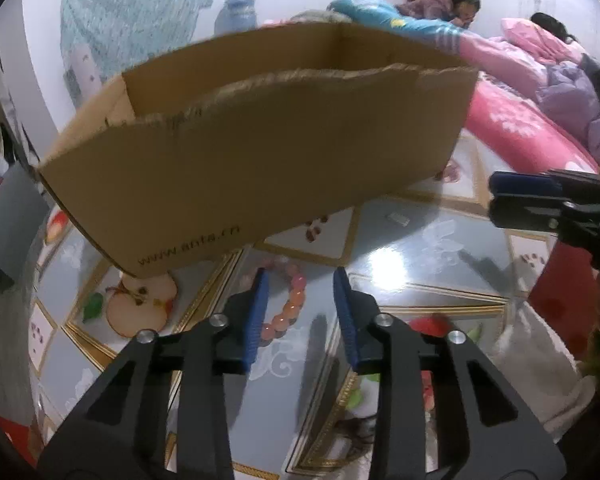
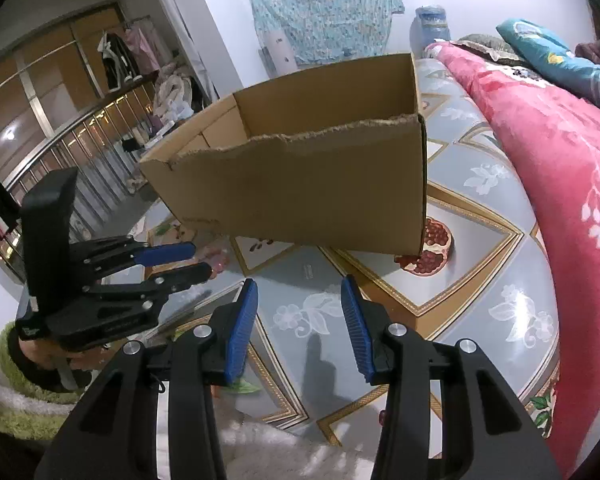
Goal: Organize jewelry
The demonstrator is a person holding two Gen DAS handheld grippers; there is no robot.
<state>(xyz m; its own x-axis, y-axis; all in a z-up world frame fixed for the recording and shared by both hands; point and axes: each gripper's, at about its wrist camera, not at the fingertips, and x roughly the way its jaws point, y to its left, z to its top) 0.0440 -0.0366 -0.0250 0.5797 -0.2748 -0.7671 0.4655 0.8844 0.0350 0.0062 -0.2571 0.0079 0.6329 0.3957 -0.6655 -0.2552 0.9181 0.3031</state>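
Note:
A bracelet of pink and orange beads [image 1: 290,308] lies on the glossy patterned tablecloth [image 1: 420,248], just in front of the open cardboard box [image 1: 260,152]. My left gripper [image 1: 300,278] hangs low over it, jaws apart. The bead string curves along the inner side of the left finger [image 1: 256,312], which hides part of it, and the pads do not press on it. In the right wrist view the beads [image 2: 217,259] show just past the left gripper [image 2: 200,261]. My right gripper [image 2: 299,283] is open over bare cloth in front of the box [image 2: 300,176], with nothing between its fingers.
The box has a torn front rim. A red flowered quilt [image 2: 560,160] bounds the cloth on the right, with people lying on bedding [image 1: 540,40] behind. A white fuzzy sleeve [image 1: 540,360] is at the near right. A grey object [image 1: 12,216] stands left of the box.

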